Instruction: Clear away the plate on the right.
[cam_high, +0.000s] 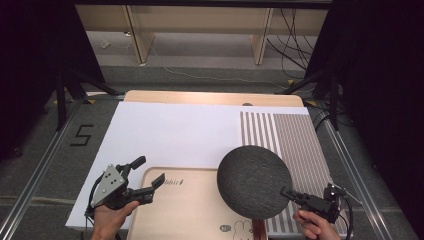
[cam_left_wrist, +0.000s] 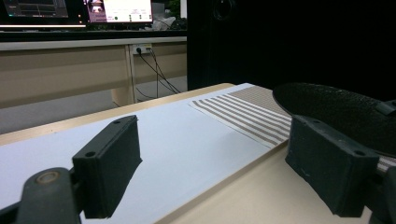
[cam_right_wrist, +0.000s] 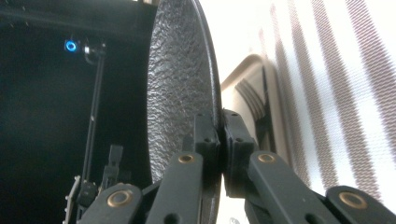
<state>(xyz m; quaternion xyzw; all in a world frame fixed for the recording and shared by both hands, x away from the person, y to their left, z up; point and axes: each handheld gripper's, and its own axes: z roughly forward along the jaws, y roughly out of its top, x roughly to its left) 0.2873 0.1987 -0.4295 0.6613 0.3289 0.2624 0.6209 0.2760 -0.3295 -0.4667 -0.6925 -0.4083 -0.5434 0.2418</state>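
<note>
We see the right gripper (cam_high: 289, 193) with its jaws clamped on the rim of the dark round plate (cam_high: 254, 181) — the edge is pinched between the pads (cam_right_wrist: 207, 135), and the disc hangs over the wooden tray (cam_high: 195, 210) and the striped mat (cam_high: 295, 145). The plate is charcoal, with a rough, pebbled surface. The left gripper (cam_high: 148, 175) has its jaws wide apart with nothing between them, near the tray's left edge. The tray's near edge is cut off, and the plate covers part of it.
</note>
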